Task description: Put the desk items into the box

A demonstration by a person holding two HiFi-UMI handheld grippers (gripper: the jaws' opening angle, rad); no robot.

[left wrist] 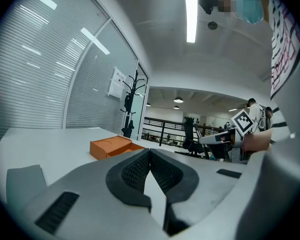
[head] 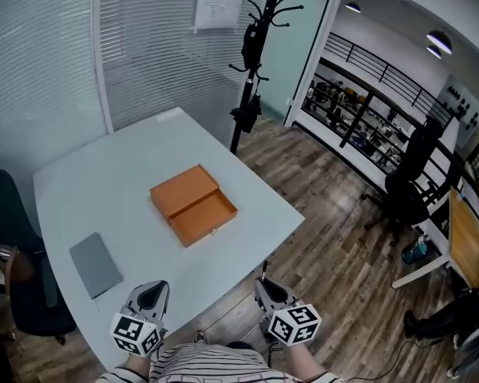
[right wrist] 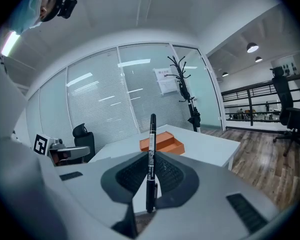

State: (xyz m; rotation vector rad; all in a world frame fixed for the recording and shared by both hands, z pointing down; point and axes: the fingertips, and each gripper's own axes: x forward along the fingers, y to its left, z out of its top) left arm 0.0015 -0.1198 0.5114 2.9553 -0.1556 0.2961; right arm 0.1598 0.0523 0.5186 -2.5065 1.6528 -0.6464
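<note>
An orange box (head: 193, 204) lies open mid-table, its tray pulled out beside its lid; it also shows in the left gripper view (left wrist: 112, 147) and the right gripper view (right wrist: 162, 142). A grey notebook (head: 96, 264) lies flat near the table's front left edge. My left gripper (head: 151, 289) hovers at the front edge, shut with nothing between its jaws (left wrist: 150, 152). My right gripper (head: 264, 282), just off the front edge, is shut on a black pen (right wrist: 151, 156) that stands upright between the pads.
The white table (head: 104, 182) carries only the box and notebook. A black coat stand (head: 251, 46) rises behind the far corner. A dark office chair (head: 20, 270) stands at the left, with wooden floor (head: 335, 238) to the right.
</note>
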